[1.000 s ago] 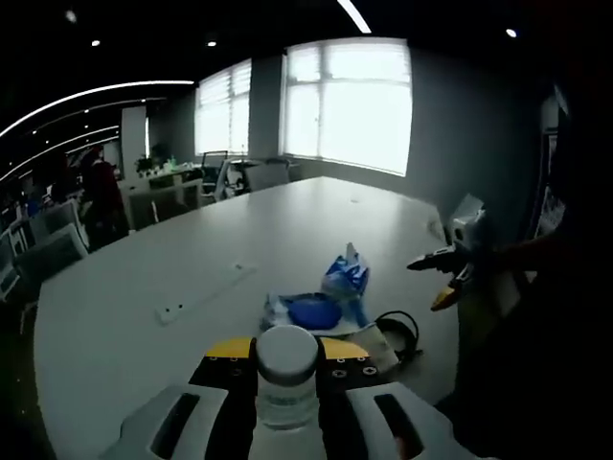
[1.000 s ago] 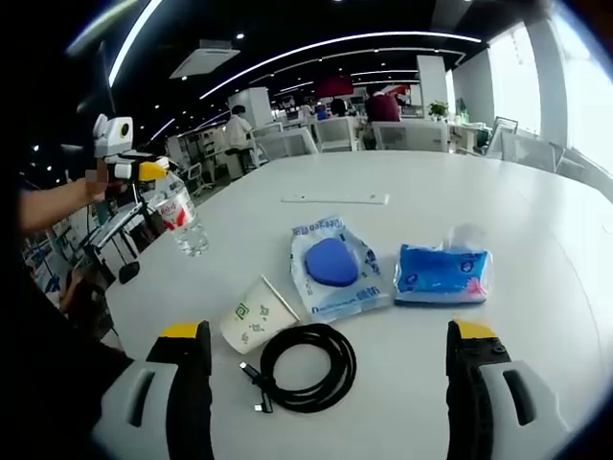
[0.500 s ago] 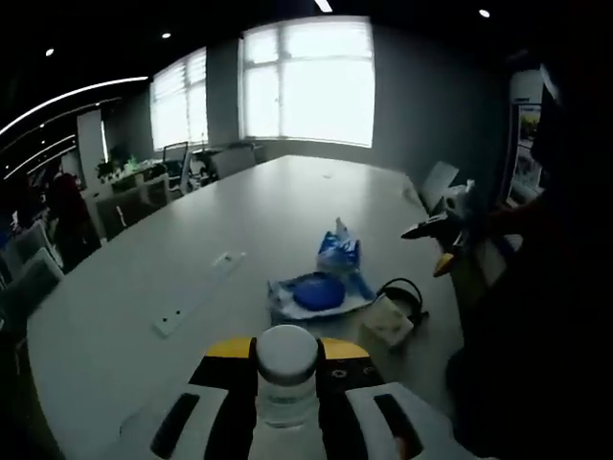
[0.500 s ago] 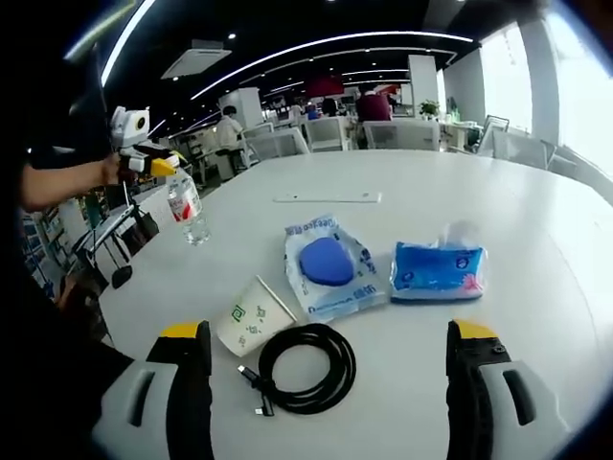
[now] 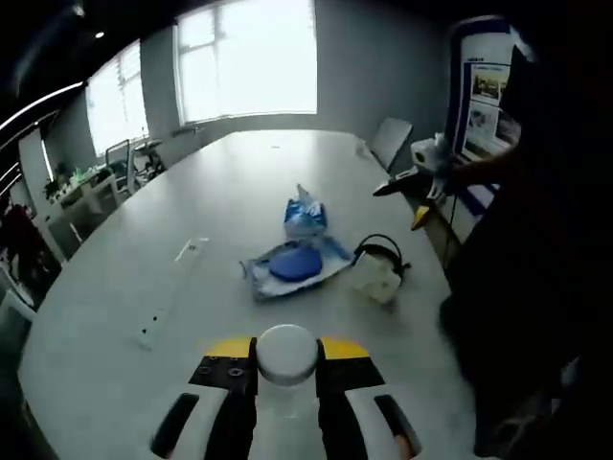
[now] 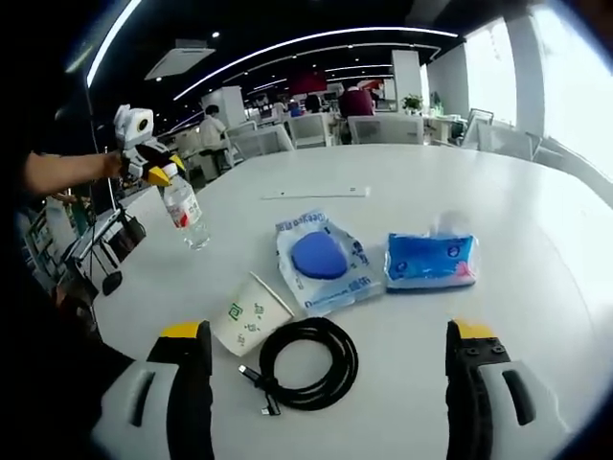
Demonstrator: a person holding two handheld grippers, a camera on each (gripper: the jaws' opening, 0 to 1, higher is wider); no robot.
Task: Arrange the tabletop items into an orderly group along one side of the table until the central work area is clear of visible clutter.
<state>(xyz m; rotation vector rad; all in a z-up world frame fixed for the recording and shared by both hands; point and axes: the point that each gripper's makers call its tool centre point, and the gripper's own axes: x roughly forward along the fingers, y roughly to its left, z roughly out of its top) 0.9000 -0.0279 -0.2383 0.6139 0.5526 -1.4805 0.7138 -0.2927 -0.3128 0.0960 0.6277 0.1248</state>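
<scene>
My left gripper (image 5: 287, 388) is shut on a clear water bottle with a white cap (image 5: 287, 353). In the right gripper view, that left gripper (image 6: 153, 169) holds the bottle (image 6: 184, 213) by its neck near the table's left edge, slightly tilted. Whether the bottle's base touches the table I cannot tell. My right gripper (image 6: 328, 335) is open above a coiled black cable (image 6: 306, 362). Beside the cable lies a tipped paper cup (image 6: 251, 314). Behind them are a wipes pack with a blue lid (image 6: 321, 261) and a blue tissue pack (image 6: 429, 259).
A long white strip (image 6: 316, 193) lies farther out on the white table (image 6: 517, 220). The left gripper view has the same cluster: tissue pack (image 5: 305, 216), wipes pack (image 5: 287, 265), cup (image 5: 375, 283), and the right gripper (image 5: 412, 182). Chairs and people stand beyond the table.
The left gripper view has tipped down and swung toward the table, with the bottle still gripped. The bottle has shifted only slightly over the table's edge. The right gripper has barely moved.
</scene>
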